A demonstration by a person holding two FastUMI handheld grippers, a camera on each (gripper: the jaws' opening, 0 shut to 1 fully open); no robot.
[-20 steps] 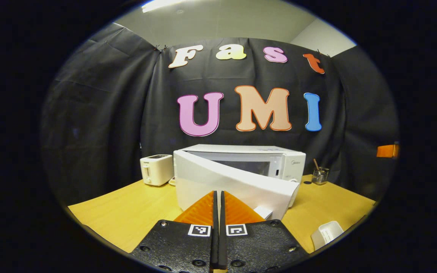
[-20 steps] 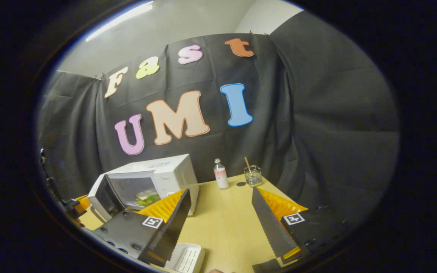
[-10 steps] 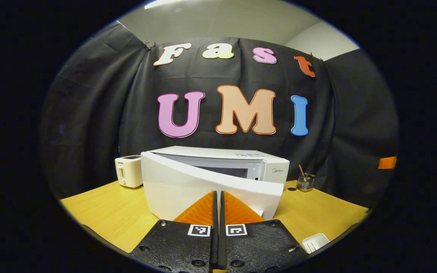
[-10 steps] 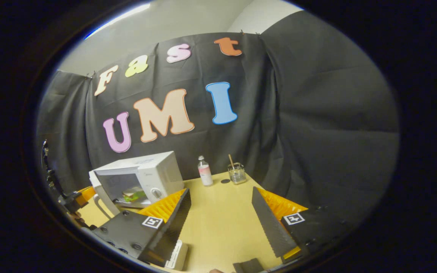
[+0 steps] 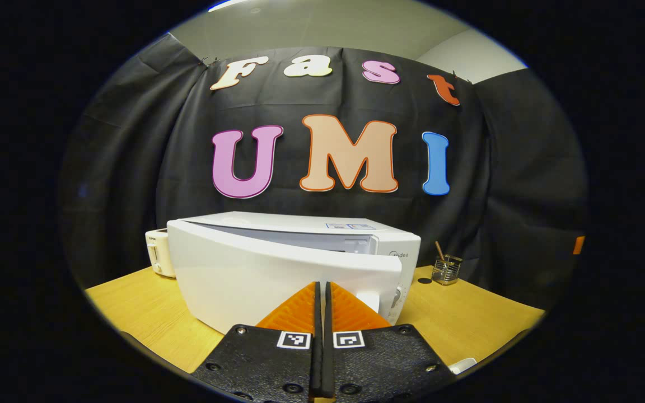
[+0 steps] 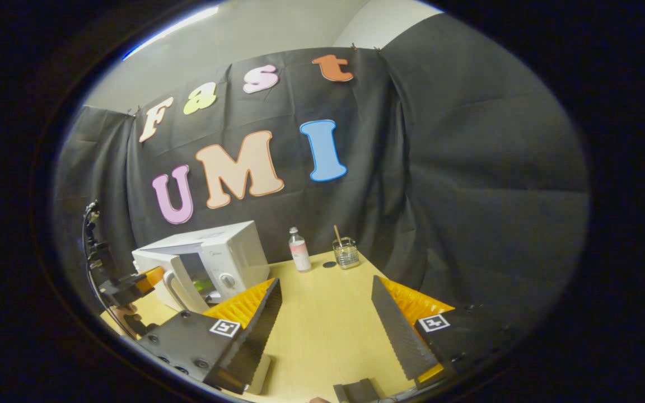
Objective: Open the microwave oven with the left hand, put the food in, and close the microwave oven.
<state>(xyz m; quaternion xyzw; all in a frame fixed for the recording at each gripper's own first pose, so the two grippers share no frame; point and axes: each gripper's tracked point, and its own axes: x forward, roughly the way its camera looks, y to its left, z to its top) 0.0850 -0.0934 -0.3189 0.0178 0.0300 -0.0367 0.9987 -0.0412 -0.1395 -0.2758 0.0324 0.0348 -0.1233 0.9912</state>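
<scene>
My left gripper – fingers together – touches the microwave door, nearly closed; my right gripper hangs apart.

Cloth-walled booth, tabletop kitchen mock-up

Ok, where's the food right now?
In the right gripper view the food sits inside the microwave, glimpsed through the gap behind the nearly closed door, at the table's left end; the bottle stands further right.
</scene>
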